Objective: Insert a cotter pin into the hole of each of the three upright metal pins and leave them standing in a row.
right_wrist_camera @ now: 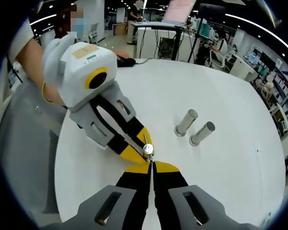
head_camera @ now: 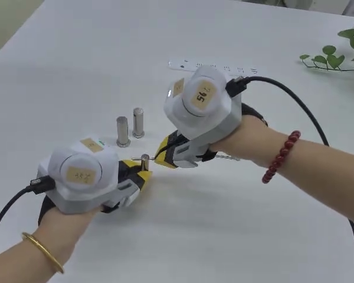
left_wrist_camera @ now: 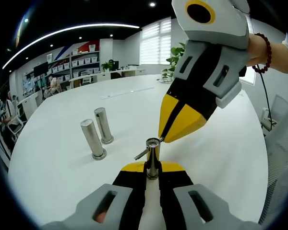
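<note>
Left gripper [left_wrist_camera: 152,168]: jaws clamped low on the held metal pin [left_wrist_camera: 152,154], which stands upright on the white table [left_wrist_camera: 221,143]. Right gripper [left_wrist_camera: 162,137]: jaws pressed together on a thin cotter pin [left_wrist_camera: 141,154] at the held pin's top, its end jutting from the opposite side. A second pin [left_wrist_camera: 92,139] and third pin [left_wrist_camera: 103,125] stand upright just beside each other, near but apart from both grippers.

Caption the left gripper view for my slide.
Left gripper clamps an upright metal pin; right gripper holds a cotter pin through its hole.
</note>
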`<move>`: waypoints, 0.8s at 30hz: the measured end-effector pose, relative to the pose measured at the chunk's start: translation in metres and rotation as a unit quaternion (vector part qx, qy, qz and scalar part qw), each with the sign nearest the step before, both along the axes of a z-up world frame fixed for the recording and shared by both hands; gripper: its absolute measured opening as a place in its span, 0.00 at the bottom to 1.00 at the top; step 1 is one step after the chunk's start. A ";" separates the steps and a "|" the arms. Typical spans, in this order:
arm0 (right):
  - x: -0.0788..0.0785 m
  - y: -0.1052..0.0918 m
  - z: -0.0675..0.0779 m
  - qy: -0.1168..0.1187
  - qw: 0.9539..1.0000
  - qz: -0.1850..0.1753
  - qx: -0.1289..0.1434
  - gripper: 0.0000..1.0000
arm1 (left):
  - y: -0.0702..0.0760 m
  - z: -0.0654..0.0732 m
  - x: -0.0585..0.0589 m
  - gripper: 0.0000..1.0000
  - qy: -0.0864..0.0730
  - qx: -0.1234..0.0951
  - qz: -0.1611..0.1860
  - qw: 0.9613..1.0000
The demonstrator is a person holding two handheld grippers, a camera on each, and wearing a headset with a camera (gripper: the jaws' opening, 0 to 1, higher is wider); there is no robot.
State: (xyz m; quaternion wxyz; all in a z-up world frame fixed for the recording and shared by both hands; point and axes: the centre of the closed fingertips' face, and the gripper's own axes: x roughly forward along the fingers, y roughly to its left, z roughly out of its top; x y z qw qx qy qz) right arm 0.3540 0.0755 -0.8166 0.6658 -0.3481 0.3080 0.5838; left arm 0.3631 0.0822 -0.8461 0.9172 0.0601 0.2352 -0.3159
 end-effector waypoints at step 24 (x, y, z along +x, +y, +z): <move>-0.003 0.001 -0.001 0.021 0.999 -0.023 0.011 0.05 | -0.001 -0.002 0.000 0.09 0.015 -0.009 0.004 1.000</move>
